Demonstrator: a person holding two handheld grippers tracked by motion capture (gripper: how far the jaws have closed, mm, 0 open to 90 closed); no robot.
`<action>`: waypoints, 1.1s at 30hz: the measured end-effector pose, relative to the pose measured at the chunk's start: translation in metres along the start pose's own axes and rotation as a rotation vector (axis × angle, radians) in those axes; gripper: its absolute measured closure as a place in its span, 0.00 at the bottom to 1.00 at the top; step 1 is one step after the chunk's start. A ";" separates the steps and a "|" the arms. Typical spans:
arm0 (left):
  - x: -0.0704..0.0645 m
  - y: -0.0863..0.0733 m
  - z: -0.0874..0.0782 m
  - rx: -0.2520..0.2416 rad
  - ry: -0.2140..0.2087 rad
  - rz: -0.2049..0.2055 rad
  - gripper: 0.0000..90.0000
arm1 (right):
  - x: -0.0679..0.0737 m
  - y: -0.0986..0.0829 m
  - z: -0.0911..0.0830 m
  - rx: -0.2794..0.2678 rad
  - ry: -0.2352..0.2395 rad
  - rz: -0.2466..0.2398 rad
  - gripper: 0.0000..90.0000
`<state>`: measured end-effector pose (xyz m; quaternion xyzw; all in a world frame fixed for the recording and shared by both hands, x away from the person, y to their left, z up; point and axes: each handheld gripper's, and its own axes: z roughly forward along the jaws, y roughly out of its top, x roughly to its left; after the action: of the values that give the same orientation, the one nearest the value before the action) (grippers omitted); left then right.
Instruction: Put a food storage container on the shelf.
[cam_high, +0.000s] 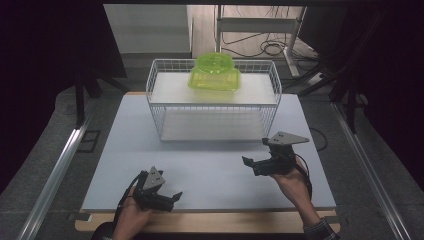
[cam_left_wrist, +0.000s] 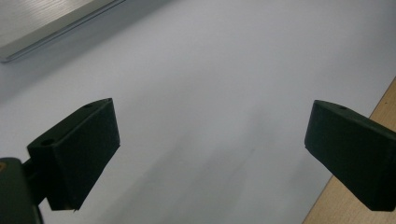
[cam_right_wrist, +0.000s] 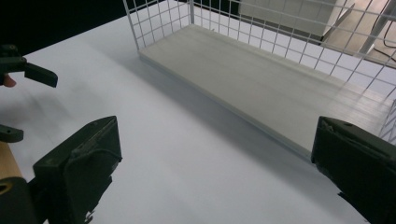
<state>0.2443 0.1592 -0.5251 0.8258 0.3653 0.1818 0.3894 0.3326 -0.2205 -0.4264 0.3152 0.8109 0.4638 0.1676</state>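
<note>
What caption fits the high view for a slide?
Two open grippers, left and right, rest on a white table before a wire rack holding a green container.

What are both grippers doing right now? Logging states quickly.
Left gripper: open, holding nothing, above the white tabletop.
Right gripper: open, holding nothing, near the white wire basket shelf.

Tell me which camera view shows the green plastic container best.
The high view: the green container sits whole on the top shelf of the white wire rack. The right gripper view shows the rack's lower shelf, the left gripper view bare table, without the container.
</note>
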 end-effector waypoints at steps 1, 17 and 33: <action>0.000 0.000 0.000 0.000 0.000 0.000 0.03 | 0.000 -0.002 0.000 0.002 -0.003 -0.001 0.02; -0.001 0.000 0.002 0.006 0.005 0.009 0.03 | 0.000 -0.035 -0.015 0.028 -0.017 0.027 0.02; -0.001 0.000 0.002 0.011 0.004 0.010 0.03 | -0.010 -0.063 -0.023 0.052 -0.059 0.035 0.02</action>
<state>0.2452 0.1574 -0.5267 0.8295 0.3627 0.1832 0.3833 0.3050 -0.2652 -0.4692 0.3472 0.8116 0.4360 0.1751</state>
